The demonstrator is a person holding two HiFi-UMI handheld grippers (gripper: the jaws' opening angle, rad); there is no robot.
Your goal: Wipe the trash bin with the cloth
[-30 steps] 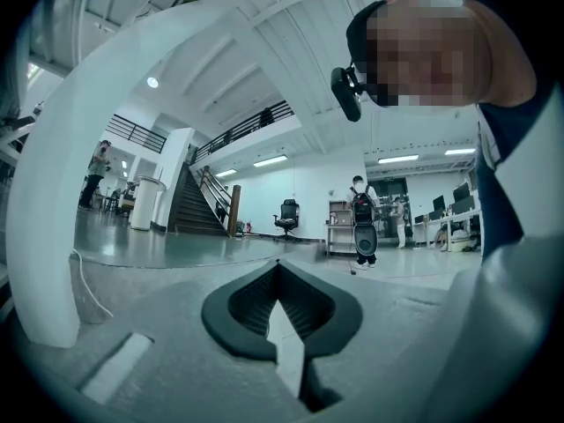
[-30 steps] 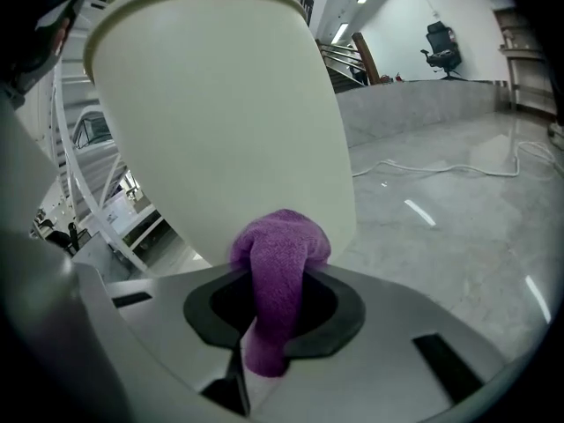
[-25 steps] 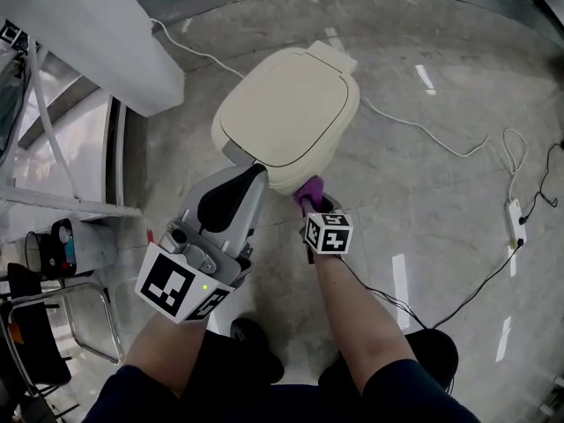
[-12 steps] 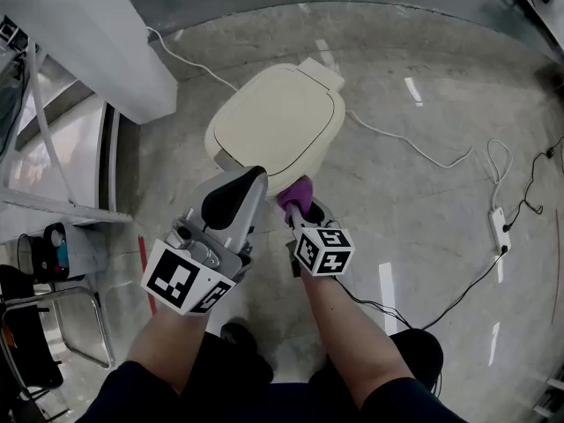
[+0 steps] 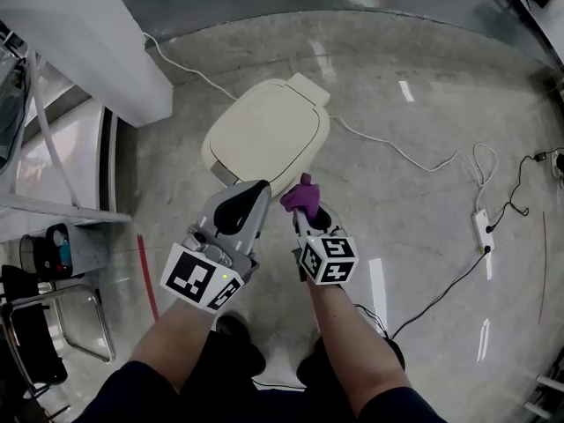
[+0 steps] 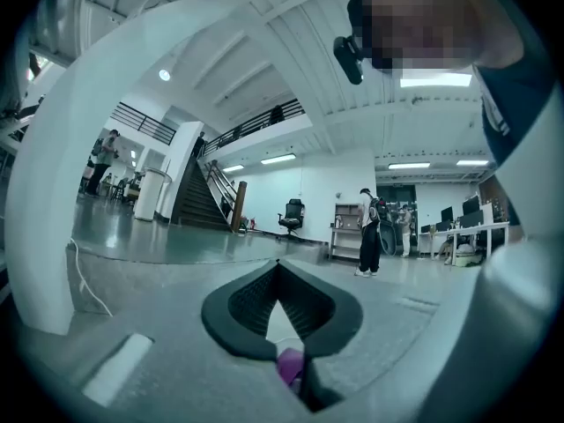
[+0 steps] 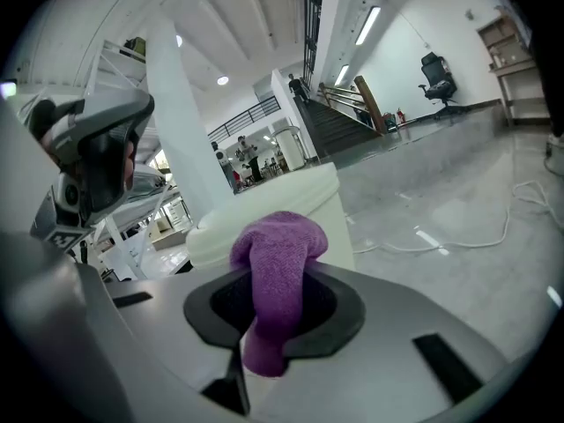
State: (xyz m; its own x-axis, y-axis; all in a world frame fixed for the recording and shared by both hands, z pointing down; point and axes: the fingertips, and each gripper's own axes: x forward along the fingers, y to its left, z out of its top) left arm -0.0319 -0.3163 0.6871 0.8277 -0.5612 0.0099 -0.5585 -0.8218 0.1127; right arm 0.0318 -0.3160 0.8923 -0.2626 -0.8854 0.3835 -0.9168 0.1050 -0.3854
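The cream trash bin (image 5: pixel 264 135) stands on the stone floor with its lid shut; in the right gripper view the bin (image 7: pixel 328 194) rises just behind the jaws. My right gripper (image 5: pixel 304 208) is shut on the purple cloth (image 5: pixel 301 197), which bunches up out of the jaws beside the bin's near rim. The cloth (image 7: pixel 278 263) hangs through the right gripper (image 7: pixel 275 302). My left gripper (image 5: pixel 243 203) sits left of the cloth at the bin's near side. Seen along its own jaws, the left gripper (image 6: pixel 278 267) is shut, tips meeting, with a purple scrap low behind them.
A white cable (image 5: pixel 397 152) runs over the floor from behind the bin to a power strip (image 5: pixel 482 227) at the right. A white slanted column (image 5: pixel 79 33) and a white panel (image 5: pixel 75 161) stand at the left. A metal frame (image 5: pixel 84 324) is at lower left.
Both grippers and the bin sit slightly lower left in the view. The cloth, which pressed on the bin's near side, now stands up more beside the rim.
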